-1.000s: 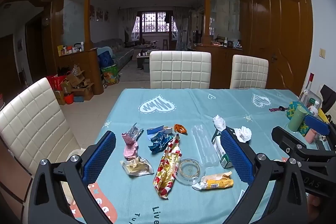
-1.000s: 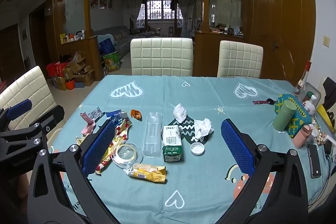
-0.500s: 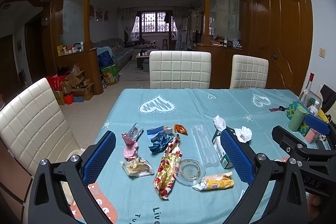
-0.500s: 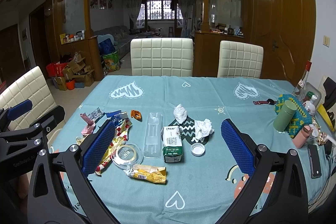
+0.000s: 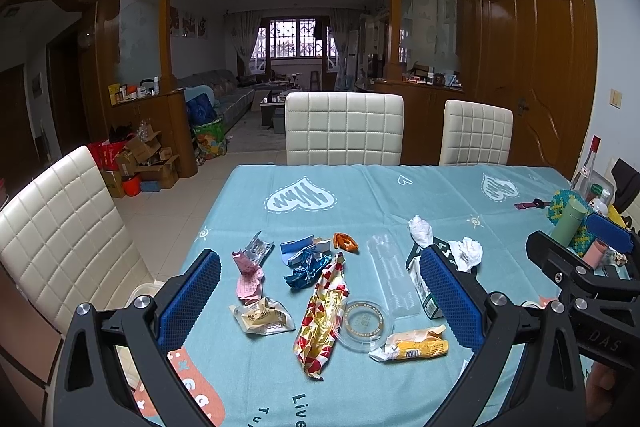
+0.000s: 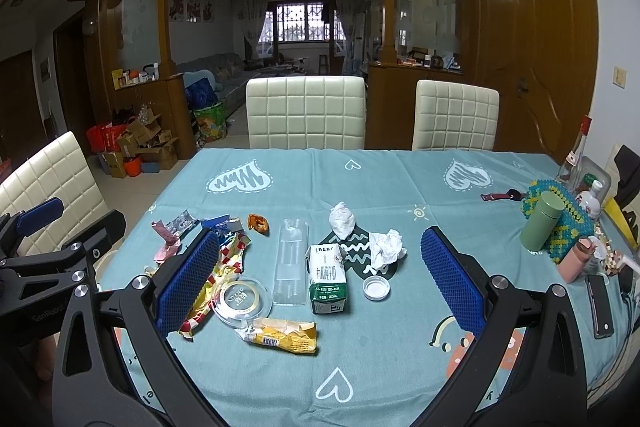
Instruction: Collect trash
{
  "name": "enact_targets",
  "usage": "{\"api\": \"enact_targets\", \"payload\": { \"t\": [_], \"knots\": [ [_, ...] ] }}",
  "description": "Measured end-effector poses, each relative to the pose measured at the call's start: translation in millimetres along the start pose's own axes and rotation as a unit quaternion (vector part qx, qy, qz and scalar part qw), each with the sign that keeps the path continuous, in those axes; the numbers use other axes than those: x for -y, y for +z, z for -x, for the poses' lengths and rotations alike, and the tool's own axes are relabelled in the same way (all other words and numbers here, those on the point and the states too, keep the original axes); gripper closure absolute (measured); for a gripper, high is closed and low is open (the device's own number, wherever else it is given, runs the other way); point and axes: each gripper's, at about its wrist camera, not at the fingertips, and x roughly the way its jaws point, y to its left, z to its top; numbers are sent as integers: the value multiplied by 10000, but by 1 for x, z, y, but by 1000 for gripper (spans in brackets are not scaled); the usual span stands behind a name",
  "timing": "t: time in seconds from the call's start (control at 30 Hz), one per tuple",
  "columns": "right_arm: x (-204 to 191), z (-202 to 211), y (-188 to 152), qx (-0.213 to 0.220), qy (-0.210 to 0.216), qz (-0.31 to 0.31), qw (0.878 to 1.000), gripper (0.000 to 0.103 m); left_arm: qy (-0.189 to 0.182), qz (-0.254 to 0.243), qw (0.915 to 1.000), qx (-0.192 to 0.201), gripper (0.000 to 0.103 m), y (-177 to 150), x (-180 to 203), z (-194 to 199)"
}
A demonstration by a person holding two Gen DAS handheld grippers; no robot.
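While both tongs, left tongs [image 5: 320, 295] and right tongs [image 6: 320, 283], are hovering wide and empty, we are eyeing trash scattered on the tabletop [image 6: 400, 183]; starting with the nearest yellow wrapper [image 6: 280, 337] seems wisest.

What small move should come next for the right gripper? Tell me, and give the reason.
Probably lower the right gripper onto the milk carton. Its jaws stand open and empty above the table, and the carton lies almost centred between them, nearer than the crumpled tissues. No bin shows in either view, so picking up comes first.
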Motion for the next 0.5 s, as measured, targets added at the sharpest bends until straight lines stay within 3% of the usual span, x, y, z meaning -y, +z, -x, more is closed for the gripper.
{"api": "enact_targets", "payload": {
  "t": [0.5],
  "knots": [
    [2,-2,0,-70,3,-85,9999,3,1,-18,10000,-12,6,-1,1,-1]
  ]
}}
